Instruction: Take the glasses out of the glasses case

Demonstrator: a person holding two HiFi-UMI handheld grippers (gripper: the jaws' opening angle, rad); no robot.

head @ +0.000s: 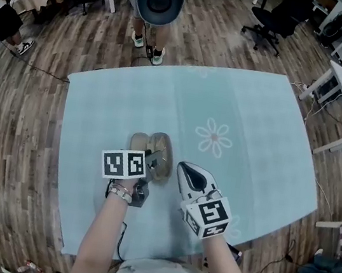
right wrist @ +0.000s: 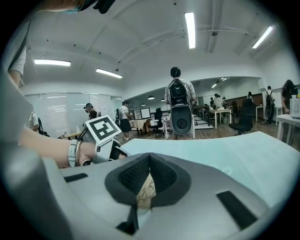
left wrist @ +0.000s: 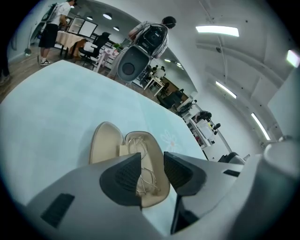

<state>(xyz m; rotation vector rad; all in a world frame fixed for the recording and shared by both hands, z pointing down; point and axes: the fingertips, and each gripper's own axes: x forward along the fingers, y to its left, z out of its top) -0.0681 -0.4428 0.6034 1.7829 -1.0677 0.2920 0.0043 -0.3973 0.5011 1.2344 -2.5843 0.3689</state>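
Lower centre of the head view: the operator's two forearms come in over the near edge of the table, which is covered in pale blue cloth. The left gripper is angled down with its jaws released and standing wide, nothing pinched. In its own view the gap frames the glasses, thin wire frames lying folded in the right-hand half of the open glasses case. That line-up looks deliberate, a straddle ready to close on the frame. The right gripper sits just beside the case's right edge. Its pads are clenched together at the tips and grip nothing; only a sliver of case and wire shows through the gap beneath. It is probably parked there to steady the shell or stay clear; I can't tell whether it touches. The case lies hinged flat, lid to the left, so the glasses are fully exposed but not yet lifted. Beyond is a printed flower, then a person with a backpack standing at the table's far edge.
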